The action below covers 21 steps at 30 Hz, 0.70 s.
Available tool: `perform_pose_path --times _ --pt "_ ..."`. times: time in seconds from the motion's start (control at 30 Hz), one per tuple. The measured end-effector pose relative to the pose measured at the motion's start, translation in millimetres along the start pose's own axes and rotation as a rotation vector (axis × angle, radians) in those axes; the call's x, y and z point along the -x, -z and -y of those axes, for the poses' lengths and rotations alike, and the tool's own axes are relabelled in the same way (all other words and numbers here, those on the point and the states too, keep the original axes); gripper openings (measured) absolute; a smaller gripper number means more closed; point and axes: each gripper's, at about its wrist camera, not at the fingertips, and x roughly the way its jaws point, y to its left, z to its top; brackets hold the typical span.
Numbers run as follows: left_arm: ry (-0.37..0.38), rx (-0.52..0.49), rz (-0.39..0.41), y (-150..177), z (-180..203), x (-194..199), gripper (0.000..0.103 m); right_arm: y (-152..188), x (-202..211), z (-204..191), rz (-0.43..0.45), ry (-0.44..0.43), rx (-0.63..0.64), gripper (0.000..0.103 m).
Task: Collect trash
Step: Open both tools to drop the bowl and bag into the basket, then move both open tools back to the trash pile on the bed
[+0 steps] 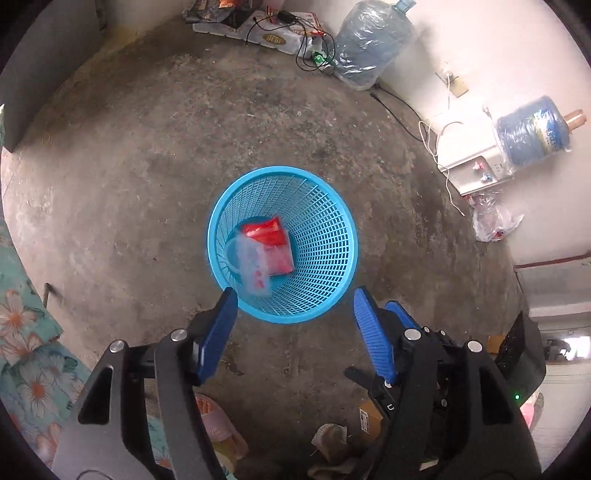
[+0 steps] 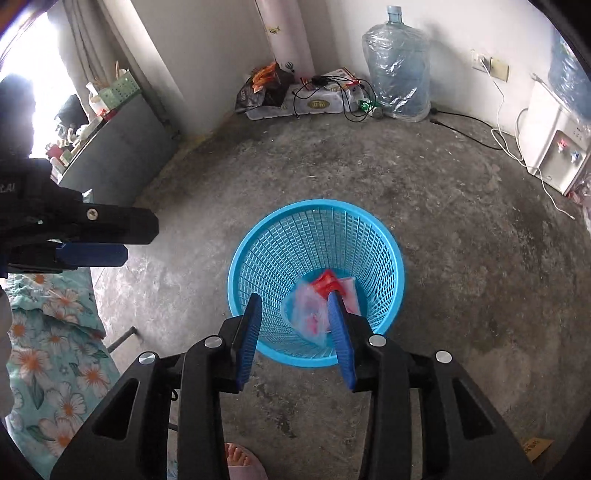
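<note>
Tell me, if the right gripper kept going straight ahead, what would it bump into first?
Probably the clear plastic bag inside the blue basket. The right gripper is open and points down into it, with the red packet just beyond. Depth is hard to judge.

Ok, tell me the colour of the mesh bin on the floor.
Light blue; the mesh bin shows best in the left wrist view.

Bare mottled concrete floor (image 2: 424,192), white walls (image 2: 221,33). Big water jug (image 2: 400,68) wrapped in plastic against the far wall, tangled black cables (image 2: 332,90) on packaged goods beside it. White water dispenser (image 2: 552,147) on the right, wall socket (image 2: 498,68) above. Bright window light at left over a cluttered grey cabinet (image 2: 118,147). Floral bedsheet (image 2: 55,369) lower left.
</note>
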Motion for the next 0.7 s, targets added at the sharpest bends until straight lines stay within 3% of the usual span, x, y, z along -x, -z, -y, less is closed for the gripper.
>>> perform_pose_path --times 0.13,0.33,0.4,0.43,0.7 --pt "0.040 -0.026 0.072 15.1 -3.8 39.2 0.064 9.8 34.6 -11.2 0.075 -0.005 0.023 0.043" --pt "0.137 -0.083 0.214 56.6 -6.4 121.7 0.068 17.6 107.3 -40.6 0.239 -0.057 0.082 0.066" --pt "0.163 -0.096 0.269 75.3 -8.5 152.7 0.073 23.5 133.6 -48.3 0.291 -0.088 0.090 0.076" --pt "0.163 -0.103 0.304 85.4 -9.8 168.6 0.079 27.1 145.7 -51.0 0.311 -0.110 0.095 0.079" --pt "0.091 -0.109 0.572 174.6 -34.3 286.2 0.087 57.4 212.7 -87.9 0.369 -0.196 0.178 0.096"
